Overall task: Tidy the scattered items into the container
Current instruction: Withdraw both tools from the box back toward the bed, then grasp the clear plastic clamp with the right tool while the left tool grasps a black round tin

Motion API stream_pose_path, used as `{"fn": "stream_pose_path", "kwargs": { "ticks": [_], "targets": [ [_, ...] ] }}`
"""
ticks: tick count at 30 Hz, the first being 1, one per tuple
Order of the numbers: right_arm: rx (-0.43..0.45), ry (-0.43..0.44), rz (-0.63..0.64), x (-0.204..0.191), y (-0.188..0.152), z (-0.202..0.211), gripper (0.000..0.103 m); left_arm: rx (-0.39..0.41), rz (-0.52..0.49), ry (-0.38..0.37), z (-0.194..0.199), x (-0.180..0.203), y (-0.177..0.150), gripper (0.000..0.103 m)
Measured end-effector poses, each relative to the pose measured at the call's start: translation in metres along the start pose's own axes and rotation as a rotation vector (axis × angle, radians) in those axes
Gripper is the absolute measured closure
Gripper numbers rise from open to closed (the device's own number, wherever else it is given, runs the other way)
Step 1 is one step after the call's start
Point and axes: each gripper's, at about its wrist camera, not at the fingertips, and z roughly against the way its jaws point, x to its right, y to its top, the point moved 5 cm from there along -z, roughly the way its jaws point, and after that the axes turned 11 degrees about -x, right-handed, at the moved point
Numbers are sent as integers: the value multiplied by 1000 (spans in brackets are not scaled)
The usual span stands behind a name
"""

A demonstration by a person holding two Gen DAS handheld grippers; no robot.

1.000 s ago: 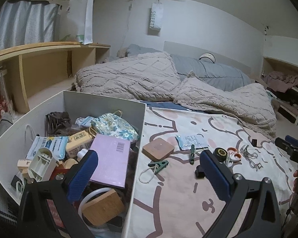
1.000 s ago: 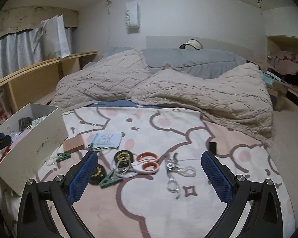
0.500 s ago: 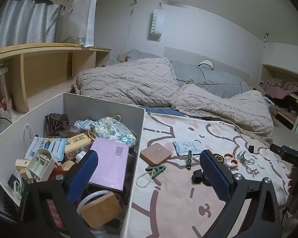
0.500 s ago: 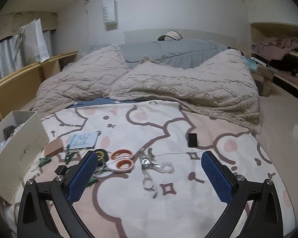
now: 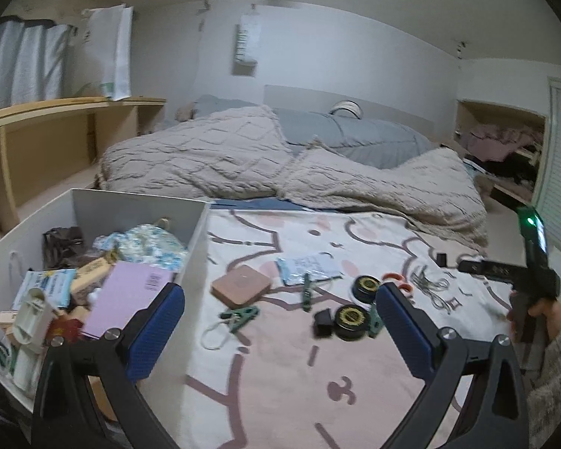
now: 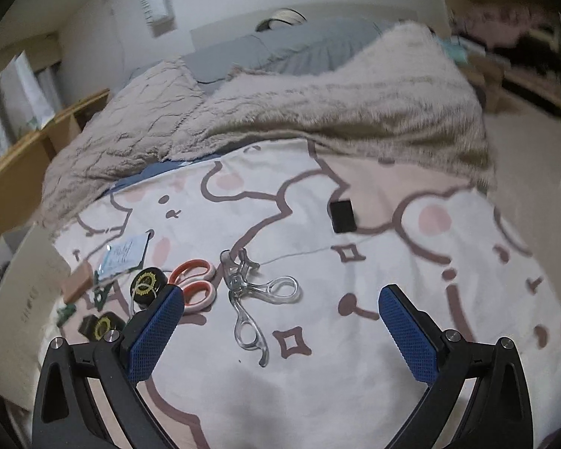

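Whereas a second ago the right view looked across the bed from further back, it has now dropped closer and tilted, so the scattered items fill its lower left. At the left of the left view, the white container (image 5: pixel 138 207) sits on the bed's edge, already crowded, a pink booklet (image 5: pixel 129 292) leaning inside. The left hand-held gripper (image 5: pixel 280 331) hangs spread wide and empty above the cartoon-print bedspread (image 5: pixel 280 366), a green clip (image 5: pixel 241 315) and two black-and-gold tape rolls (image 5: pixel 350 321) lying between its fingers. In the right view, the orange-handled scissors (image 6: pixel 194 286) lie with handles toward upper right. Beside them, two clear-handled eyelash curlers (image 6: pixel 248 299) cross, one's long axis running down toward the camera. The right hand-held gripper (image 6: pixel 282 327) is likewise spread, holding nothing.
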Motion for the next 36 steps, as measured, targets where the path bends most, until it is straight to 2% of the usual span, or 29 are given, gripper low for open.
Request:
{"fn": "stream_pose_path", "kwargs": {
  "ticks": [4, 5, 9, 11, 14, 18, 23, 25, 27, 29, 33, 36],
  "targets": [
    [-22, -12, 2, 0, 2, -9, 2, -41, -43, -18, -13, 16, -9, 0],
    [-29, -15, 8, -2, 2, -12, 11, -54, -49, -21, -16, 19, -12, 0],
    [-83, 25, 50, -11, -3, -25, 31, -129, -59, -45, -35, 29, -26, 0],
    [-115, 45, 73, -17, -8, -32, 47, -159, -64, -49, -43, 33, -31, 2],
    [-148, 57, 98, -24, -13, -41, 57, -207, -70, -59, -55, 38, -39, 11],
    [-171, 47, 120, -29, -16, -50, 60, -266, -67, -71, -69, 41, -49, 18],
    [-196, 18, 145, -33, -19, -62, 60, -308, -53, -87, -78, 41, -56, 20],
    [-196, -3, 163, -35, -20, -66, 60, -319, -48, -107, -80, 43, -57, 24],
    [-195, -27, 183, -37, -20, -70, 66, -335, -43, -138, -83, 46, -58, 29],
    [-192, -45, 201, -39, -21, -71, 79, -351, -41, -163, -87, 50, -59, 35],
    [-191, -45, 220, -43, -24, -68, 79, -391, -43, -216, -96, 59, -61, 45],
    [-195, -34, 237, -47, -28, -66, 80, -422, -40, -246, -105, 64, -62, 46]
  ]
}}
